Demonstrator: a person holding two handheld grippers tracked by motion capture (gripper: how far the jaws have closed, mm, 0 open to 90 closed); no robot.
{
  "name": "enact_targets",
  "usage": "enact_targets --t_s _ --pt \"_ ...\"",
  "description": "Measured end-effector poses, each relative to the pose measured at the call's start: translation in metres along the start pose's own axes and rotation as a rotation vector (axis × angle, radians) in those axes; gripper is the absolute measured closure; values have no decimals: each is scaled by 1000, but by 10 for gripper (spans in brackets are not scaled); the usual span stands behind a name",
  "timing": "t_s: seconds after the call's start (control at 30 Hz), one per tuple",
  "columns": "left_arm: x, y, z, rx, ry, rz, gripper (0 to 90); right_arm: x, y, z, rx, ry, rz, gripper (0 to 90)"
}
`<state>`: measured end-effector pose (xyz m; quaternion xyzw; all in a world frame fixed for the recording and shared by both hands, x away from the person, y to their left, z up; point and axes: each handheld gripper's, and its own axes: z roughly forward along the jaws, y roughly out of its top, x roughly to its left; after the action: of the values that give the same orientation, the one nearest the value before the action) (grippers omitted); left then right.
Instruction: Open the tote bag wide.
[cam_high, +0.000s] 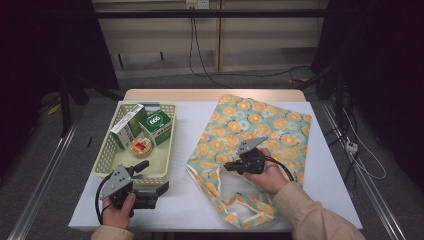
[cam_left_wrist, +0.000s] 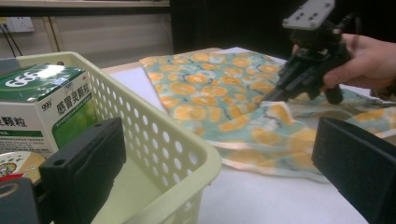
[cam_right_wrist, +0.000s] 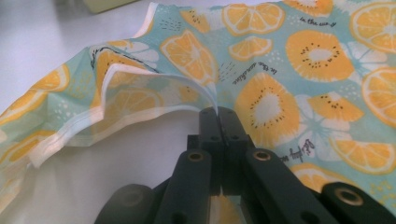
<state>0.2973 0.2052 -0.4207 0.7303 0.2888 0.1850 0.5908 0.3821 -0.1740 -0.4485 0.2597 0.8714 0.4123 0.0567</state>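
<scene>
Holding boxes and a tin: basket.

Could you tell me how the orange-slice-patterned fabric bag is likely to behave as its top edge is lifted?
The teal fabric bag with orange slices will probably be floppy: its edge already drapes and folds where the right gripper pinches it. It looks thin, so likely light. Only the top layer seems gripped, so the mouth may open.

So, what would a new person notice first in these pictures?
Probably the orange-print bag spread on the table's right half, its upper edge pinched up by the shut right gripper. Next, the pale basket at left with green boxes, the open left gripper at its near rim.
</scene>
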Motion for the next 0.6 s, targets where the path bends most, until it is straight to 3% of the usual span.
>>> enact_targets --t_s 0.27,0.6 --pt "0 1 0 3 -6 3 27 -10 16 15 -18 -30 33 900" --pt "-1 1 0 -1 -4 3 27 -8 29 31 -36 -10 35 887"
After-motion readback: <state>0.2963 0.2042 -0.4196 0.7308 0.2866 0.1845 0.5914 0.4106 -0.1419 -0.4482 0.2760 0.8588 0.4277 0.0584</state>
